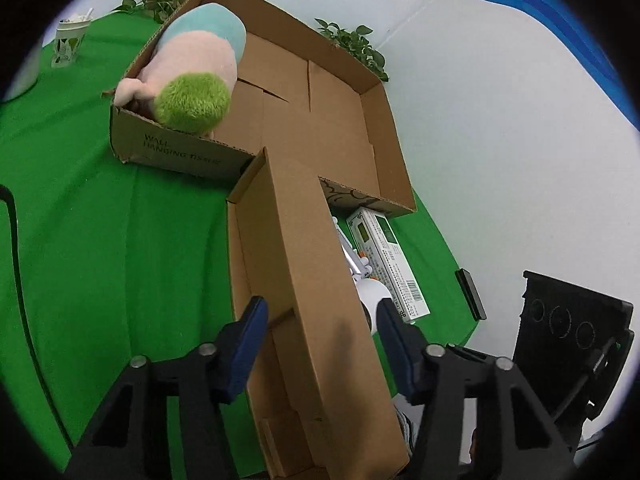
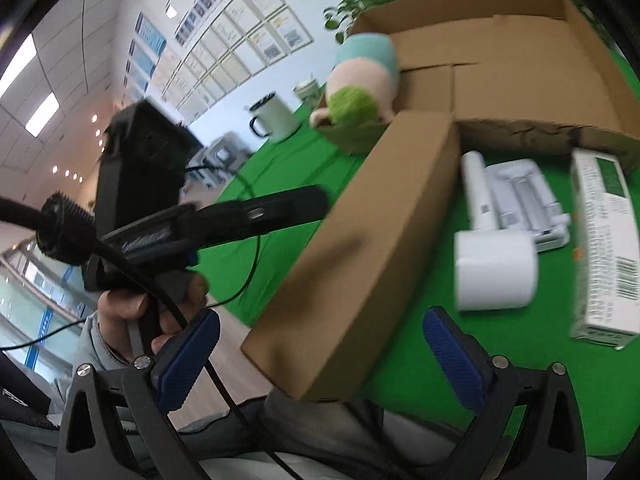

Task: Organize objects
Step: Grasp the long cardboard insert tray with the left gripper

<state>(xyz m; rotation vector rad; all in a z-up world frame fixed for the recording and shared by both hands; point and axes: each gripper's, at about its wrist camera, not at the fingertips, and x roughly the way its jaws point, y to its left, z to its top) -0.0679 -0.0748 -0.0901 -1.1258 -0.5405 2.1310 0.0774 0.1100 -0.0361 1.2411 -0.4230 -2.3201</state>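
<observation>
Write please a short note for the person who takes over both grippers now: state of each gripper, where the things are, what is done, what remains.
Left gripper: jaws on either side of the box's long front flap, pads not seen pressing it.
Right gripper: open, empty, above the flap's near end.
Done: plush toy lies in the cardboard box.
Left: white roll, white-and-green carton and white appliance lie on the green cloth beside the box; white mug stands behind it.

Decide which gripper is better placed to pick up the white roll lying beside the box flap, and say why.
Probably the right gripper: its jaws stand wide open with nothing between them, and the white roll lies just ahead on the green cloth. The left gripper straddles the cardboard flap, which blocks it.
</observation>
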